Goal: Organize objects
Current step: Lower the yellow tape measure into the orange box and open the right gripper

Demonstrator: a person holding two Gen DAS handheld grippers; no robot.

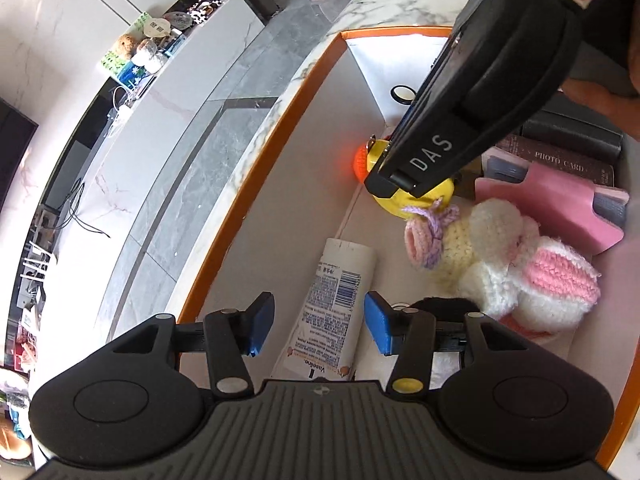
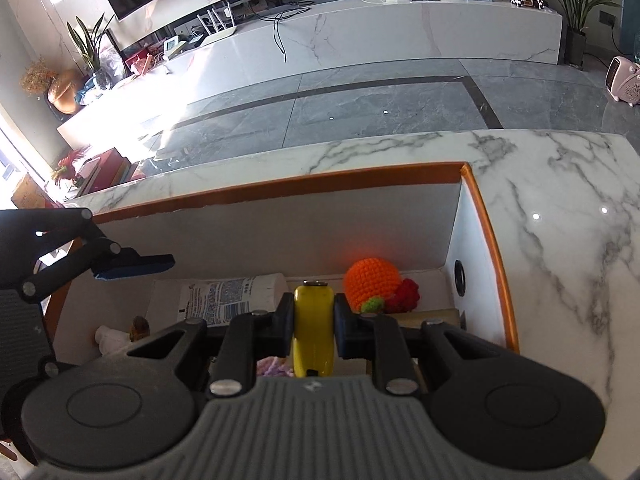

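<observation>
Holding a small yellow object (image 2: 313, 328) pinched between its jaws, the right hand-held gripper (image 2: 312, 330) hangs tilted down over an orange-rimmed box (image 2: 280, 194) that sits on a white marble bench (image 2: 560, 208). What the yellow thing is I cannot tell; it looks like hard plastic with a metal clip at its far end. It is above the box floor, near the far wall, not yet set down.

The left hand-held gripper (image 1: 316, 326) stands with its blue pads (image 1: 378, 322) spread and nothing pressed between them. A white lotion tube (image 1: 340, 304) lies on the box floor directly below the gap, alongside the near-left wall, and looks already placed.

Much of the sorting seems done, judging by what already lies in the box: a crocheted bunny (image 1: 504, 264) in cream, white and pink, a pink foam-like block (image 1: 560, 204), a dark booklet marked "Photo Card" (image 1: 560, 160), a dark case (image 1: 572, 132) behind it, an orange crocheted ball (image 2: 372, 286) with a small red knitted piece (image 2: 408, 294) beside it in the far right corner.

What appears left is lowering the yellow object into the free floor between the tube and the orange ball and releasing it. Whether more things wait outside the box cannot be seen; the visible stretch of bench beside the box carries nothing.
</observation>
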